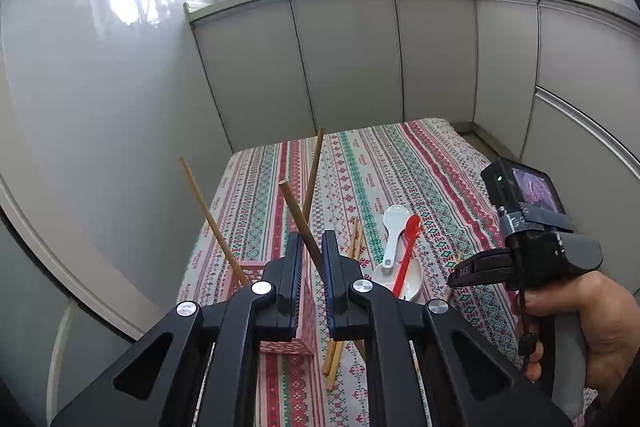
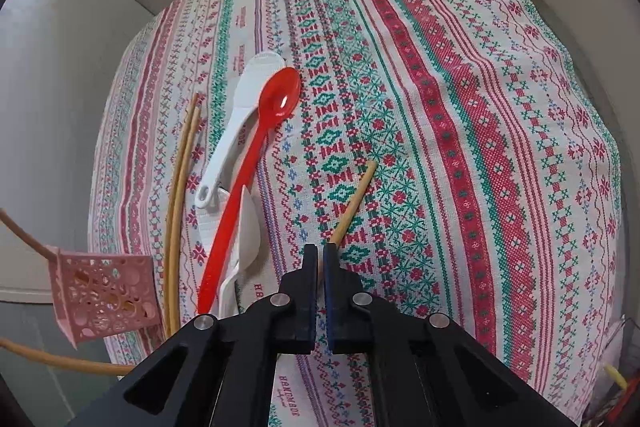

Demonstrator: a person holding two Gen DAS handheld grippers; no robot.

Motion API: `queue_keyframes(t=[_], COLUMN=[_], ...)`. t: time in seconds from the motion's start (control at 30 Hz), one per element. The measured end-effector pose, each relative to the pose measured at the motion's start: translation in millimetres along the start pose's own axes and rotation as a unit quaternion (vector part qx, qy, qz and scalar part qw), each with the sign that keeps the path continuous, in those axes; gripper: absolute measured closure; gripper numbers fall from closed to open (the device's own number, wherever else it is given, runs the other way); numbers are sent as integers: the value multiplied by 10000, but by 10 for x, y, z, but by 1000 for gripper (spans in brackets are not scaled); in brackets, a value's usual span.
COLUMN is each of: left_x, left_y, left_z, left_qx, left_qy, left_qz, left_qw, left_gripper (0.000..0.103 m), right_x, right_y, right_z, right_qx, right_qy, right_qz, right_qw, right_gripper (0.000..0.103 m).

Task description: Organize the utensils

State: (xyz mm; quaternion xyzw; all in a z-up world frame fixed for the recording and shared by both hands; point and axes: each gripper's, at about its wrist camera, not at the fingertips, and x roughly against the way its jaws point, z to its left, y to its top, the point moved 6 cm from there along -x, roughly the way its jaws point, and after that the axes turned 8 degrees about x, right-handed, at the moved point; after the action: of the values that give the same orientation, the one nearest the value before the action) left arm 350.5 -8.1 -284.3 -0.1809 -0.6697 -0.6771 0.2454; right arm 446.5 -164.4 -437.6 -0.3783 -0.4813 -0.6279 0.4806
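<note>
Both wrist views over tablecloth (image 2: 440,75) (shared)

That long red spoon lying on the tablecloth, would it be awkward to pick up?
Probably a little. The red spoon looks like glossy plastic, so likely light but slippery between pads. Its thin handle lies across a white spoon and another white utensil, so lifting it may nudge them. It looks stiff rather than floppy.

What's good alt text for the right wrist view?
Right gripper fingers closed on a wooden chopstick over a striped patterned tablecloth. Left of it lie a red spoon, white spoons, two chopsticks and a pink perforated basket.
</note>
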Motion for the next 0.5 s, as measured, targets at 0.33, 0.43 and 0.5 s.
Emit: queue_keyframes(t=[0.33, 0.43, 0.5], left_x=[-212, -172, -185], left_y=[-223, -200, -202], left_z=[55, 54, 59], left_qx=[318, 345, 390], left_qy=[-338, -367, -422], left_qz=[763, 660, 685], left_qw=[9960, 9965, 9960], left_gripper=[99, 101, 102], right_x=[47, 11, -34], right_y=[-116, -100, -85], right_z=[-76, -132, -146], right_qx=[-33, -167, -229], right_qy=[298, 195, 149], right_qz=[200, 265, 283], right_qw=[9994, 9993, 9992], right_gripper=[92, 84, 84])
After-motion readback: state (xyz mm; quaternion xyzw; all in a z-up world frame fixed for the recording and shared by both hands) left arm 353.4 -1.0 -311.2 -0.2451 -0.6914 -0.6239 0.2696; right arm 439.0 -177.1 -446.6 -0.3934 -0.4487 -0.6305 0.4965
